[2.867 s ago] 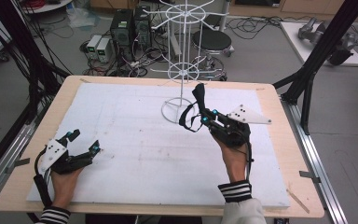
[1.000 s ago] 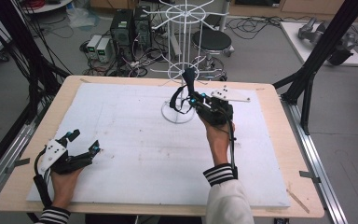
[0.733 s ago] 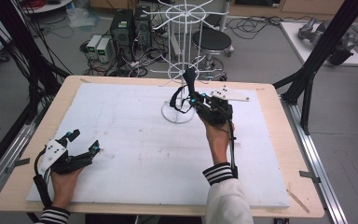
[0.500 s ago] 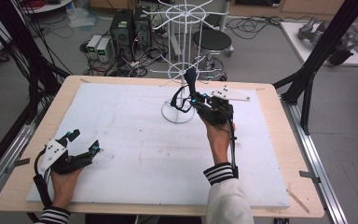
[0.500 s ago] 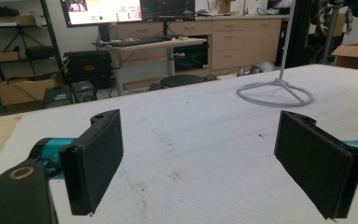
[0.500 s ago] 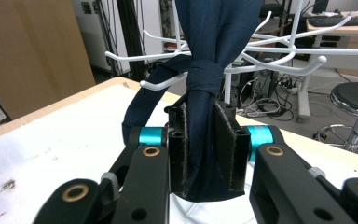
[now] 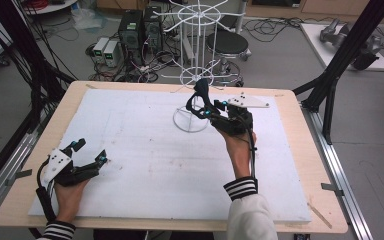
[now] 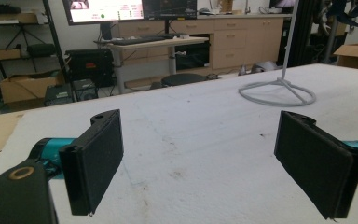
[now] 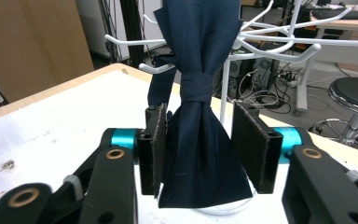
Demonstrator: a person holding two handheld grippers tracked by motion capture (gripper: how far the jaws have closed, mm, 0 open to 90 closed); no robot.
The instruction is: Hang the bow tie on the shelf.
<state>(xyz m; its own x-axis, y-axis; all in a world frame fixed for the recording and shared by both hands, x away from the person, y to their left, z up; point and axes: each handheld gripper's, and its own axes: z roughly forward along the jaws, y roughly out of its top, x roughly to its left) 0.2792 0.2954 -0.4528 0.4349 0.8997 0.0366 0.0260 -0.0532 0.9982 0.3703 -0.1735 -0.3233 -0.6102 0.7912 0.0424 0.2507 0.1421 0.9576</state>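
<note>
Looking risky here: dark blue bow tie (image 9: 200,121) hanging off a hook of the white wire rack (image 7: 198,75), sitting between the right tongs (image 9: 205,154), half open, barely touching cloth. Pulling now, possibly snagging, tipping rack. Left tongs (image 8: 200,158) near rack base, gaping, holding nothing. Counting: one tie, one rack, two tongs.

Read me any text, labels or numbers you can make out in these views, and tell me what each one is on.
No text can be read in any view.
Monitor screens behind the table: content on display, too blurred to read.
Computer towers on the floor: no readable label.
Left gripper and right gripper: no visible marking.
Dark tie on the white wire rack: plain, no label showing.
</note>
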